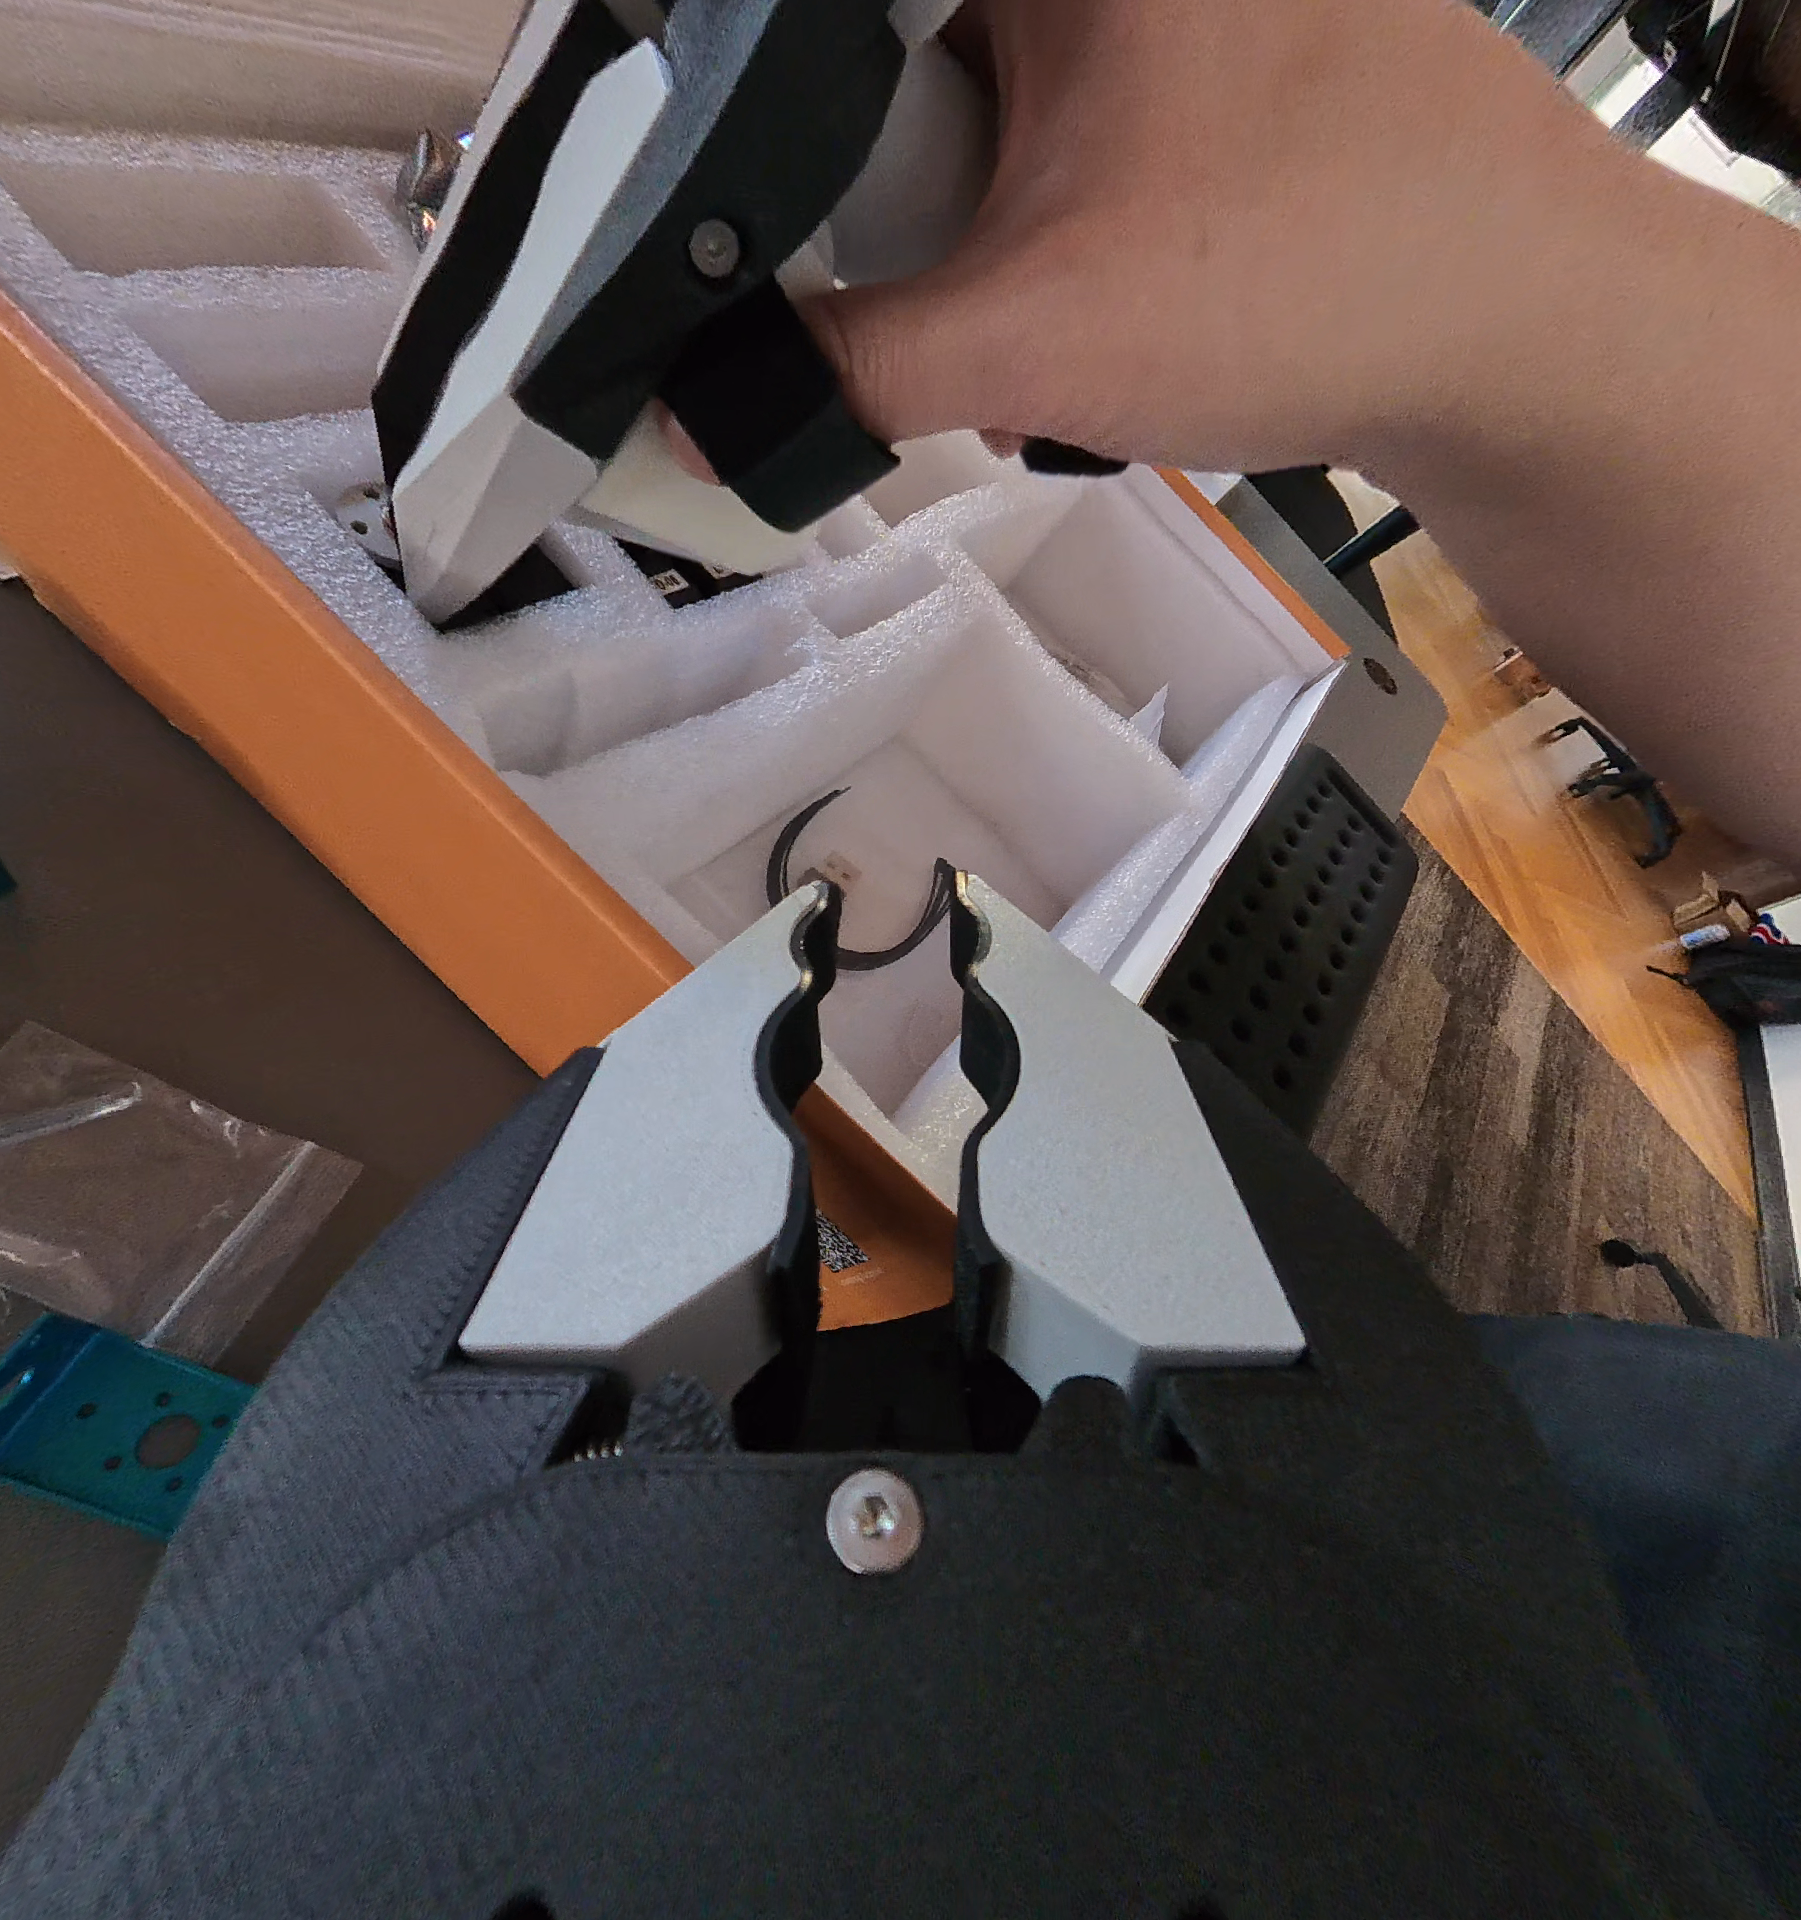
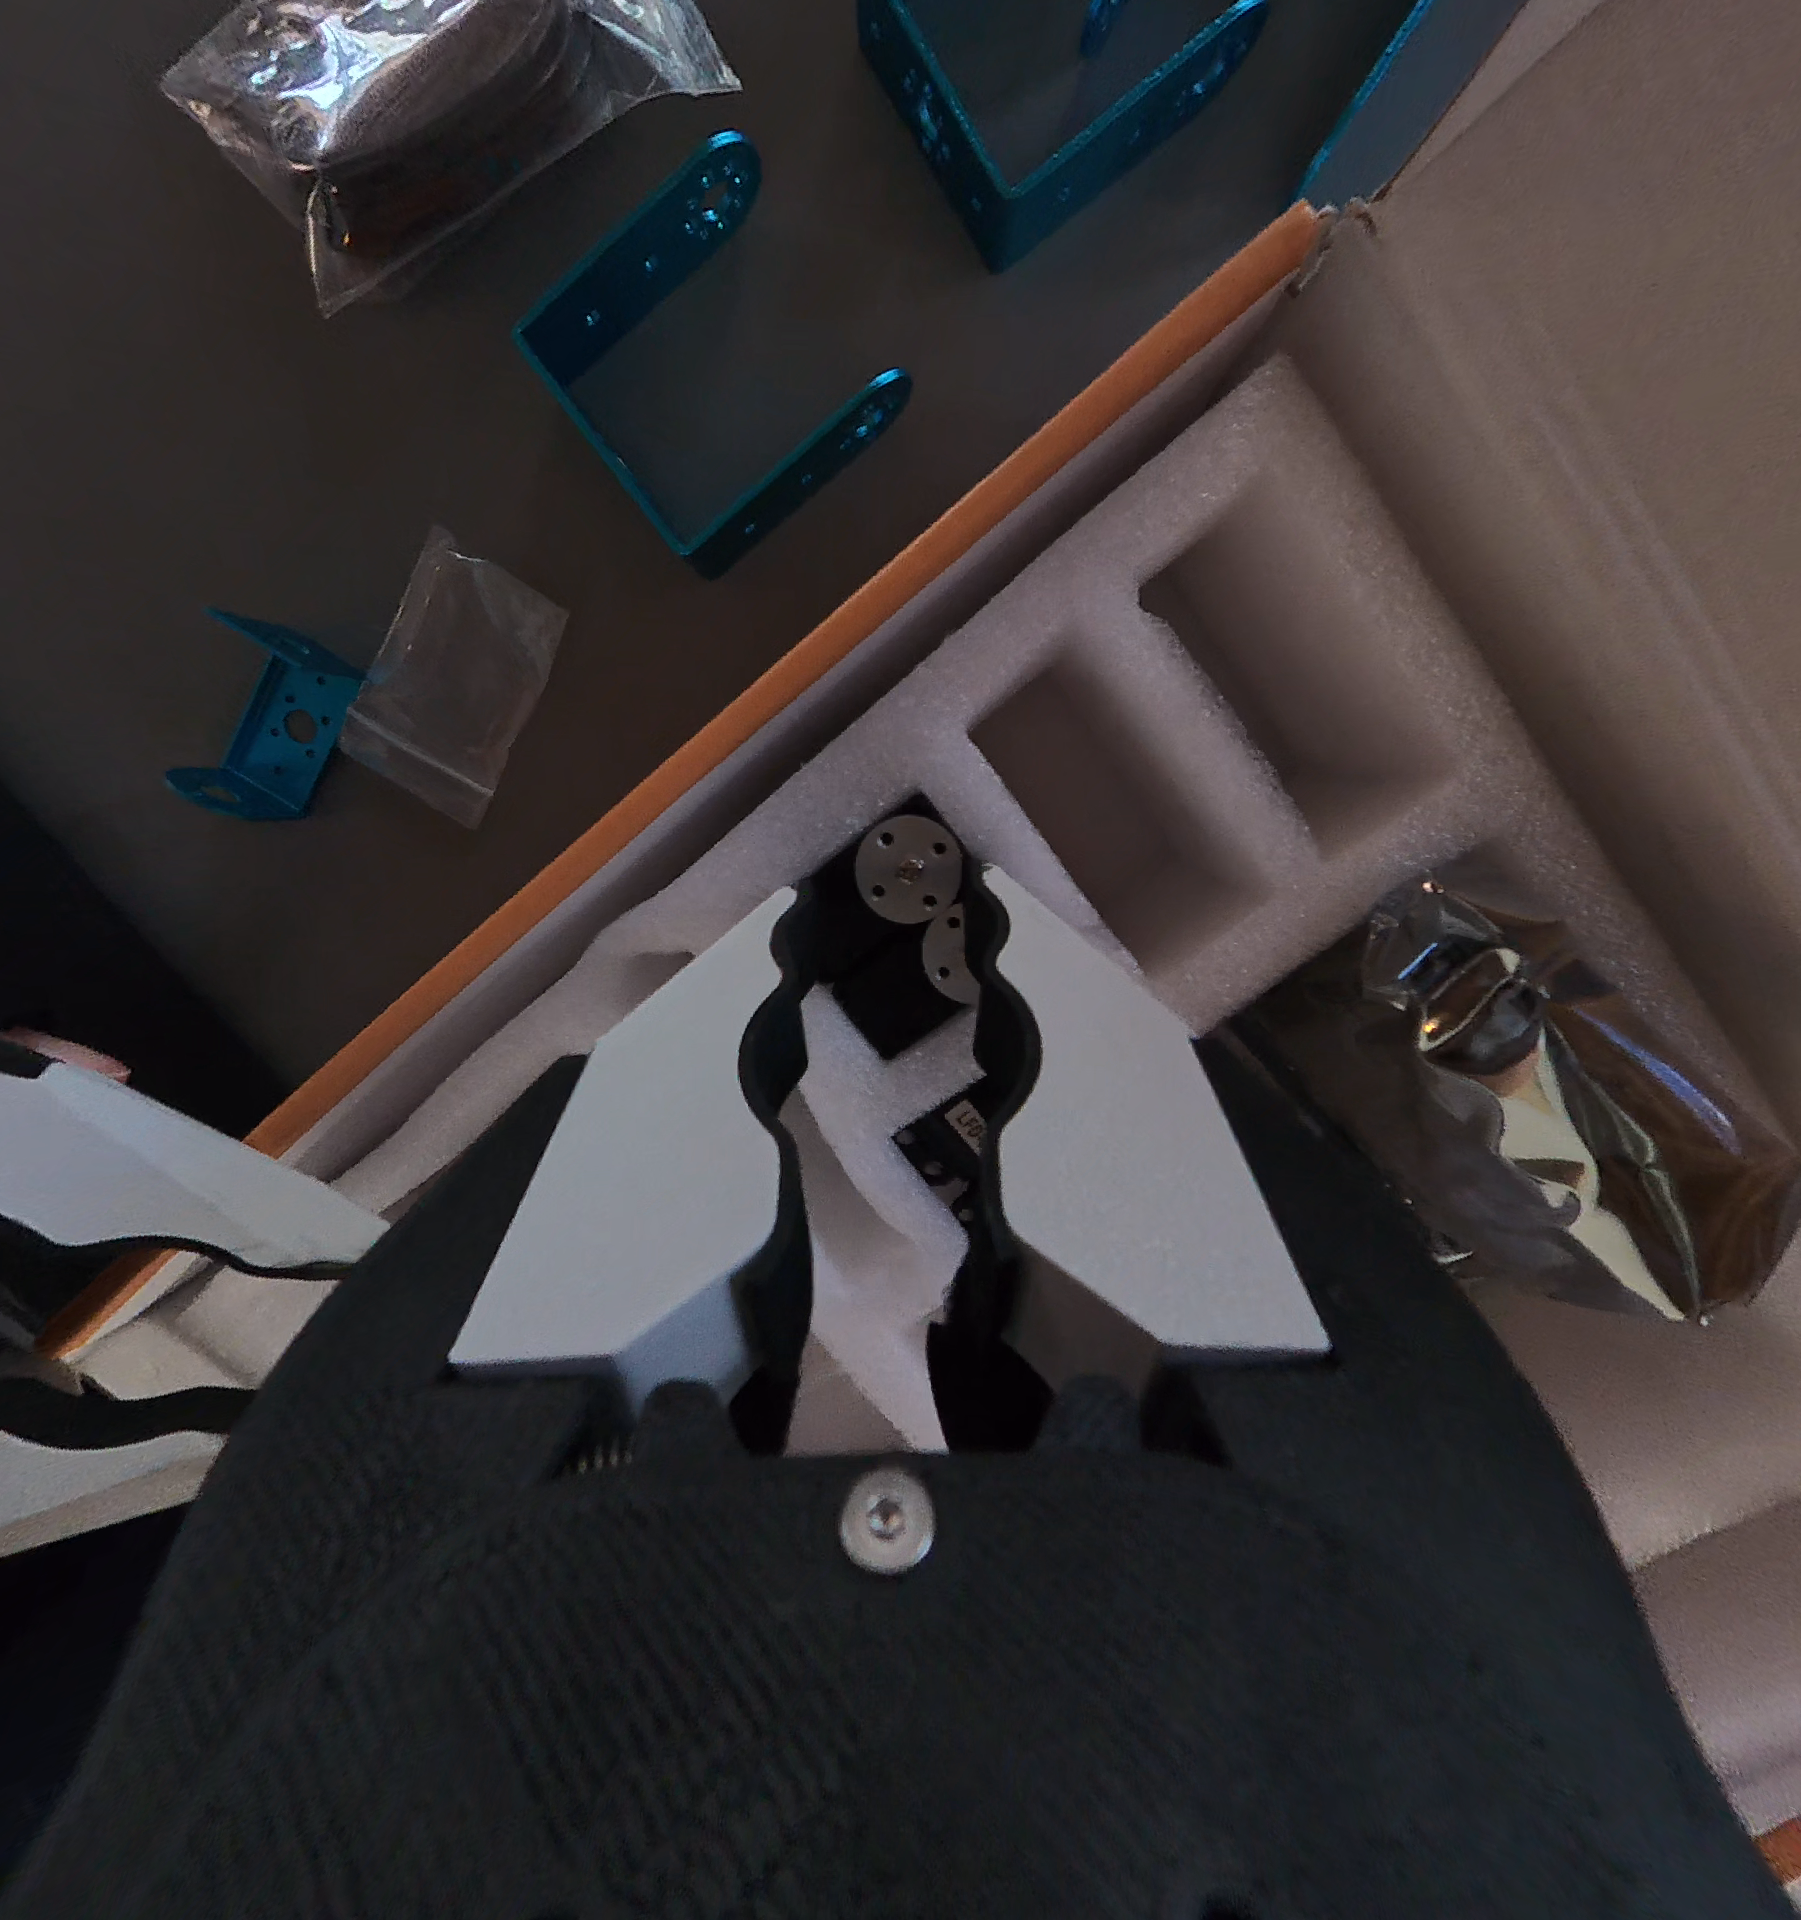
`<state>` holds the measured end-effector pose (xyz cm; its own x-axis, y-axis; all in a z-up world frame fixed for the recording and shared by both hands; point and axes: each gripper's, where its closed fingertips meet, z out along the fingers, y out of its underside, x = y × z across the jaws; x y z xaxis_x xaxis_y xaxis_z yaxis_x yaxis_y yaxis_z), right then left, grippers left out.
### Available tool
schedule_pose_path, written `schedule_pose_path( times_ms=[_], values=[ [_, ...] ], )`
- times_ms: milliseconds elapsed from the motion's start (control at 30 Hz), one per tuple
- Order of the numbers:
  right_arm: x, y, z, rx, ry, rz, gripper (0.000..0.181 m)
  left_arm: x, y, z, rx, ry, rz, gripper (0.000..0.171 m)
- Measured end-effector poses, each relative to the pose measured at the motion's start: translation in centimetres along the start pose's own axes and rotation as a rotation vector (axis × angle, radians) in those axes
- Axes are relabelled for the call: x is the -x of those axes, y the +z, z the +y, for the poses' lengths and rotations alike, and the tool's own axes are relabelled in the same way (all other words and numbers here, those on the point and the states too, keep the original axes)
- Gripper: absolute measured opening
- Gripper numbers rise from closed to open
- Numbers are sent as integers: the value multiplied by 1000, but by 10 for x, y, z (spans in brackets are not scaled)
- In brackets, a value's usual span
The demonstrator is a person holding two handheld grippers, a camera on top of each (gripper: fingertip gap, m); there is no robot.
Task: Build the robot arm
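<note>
Foam everywhere: the orange cardboard box (image 1: 252, 665) on the dark table (image 2: 148, 468) is lined with white cut-out foam (image 1: 875, 665). The left gripper (image 1: 891, 883) hovers with a narrow gap, nothing held, over a pocket holding a coiled black cable (image 1: 802, 831). The right gripper (image 2: 901, 894), held by a bare hand (image 1: 1239, 239), is dipped in a foam slot, jaws partly spread around black servo motors with round silver horns (image 2: 906, 868); can't tell if it's pinching. Blue metal brackets (image 2: 688, 364) lie on the table.
</note>
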<state>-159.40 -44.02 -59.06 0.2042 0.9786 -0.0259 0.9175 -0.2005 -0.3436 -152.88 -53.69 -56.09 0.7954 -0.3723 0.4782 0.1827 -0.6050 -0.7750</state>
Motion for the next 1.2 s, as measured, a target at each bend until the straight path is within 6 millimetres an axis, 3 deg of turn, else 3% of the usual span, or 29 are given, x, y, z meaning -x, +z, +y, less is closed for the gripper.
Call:
schedule_pose_path(
  times_ms=[533,1200],
  values=[
    [-2,2,-3,-95,69,11,18,-1,2,5,80,55,-2,22],
    [-1,-25,-4,-225,29,8,18,4,4,13,230,114,-70,19]
  ],
)
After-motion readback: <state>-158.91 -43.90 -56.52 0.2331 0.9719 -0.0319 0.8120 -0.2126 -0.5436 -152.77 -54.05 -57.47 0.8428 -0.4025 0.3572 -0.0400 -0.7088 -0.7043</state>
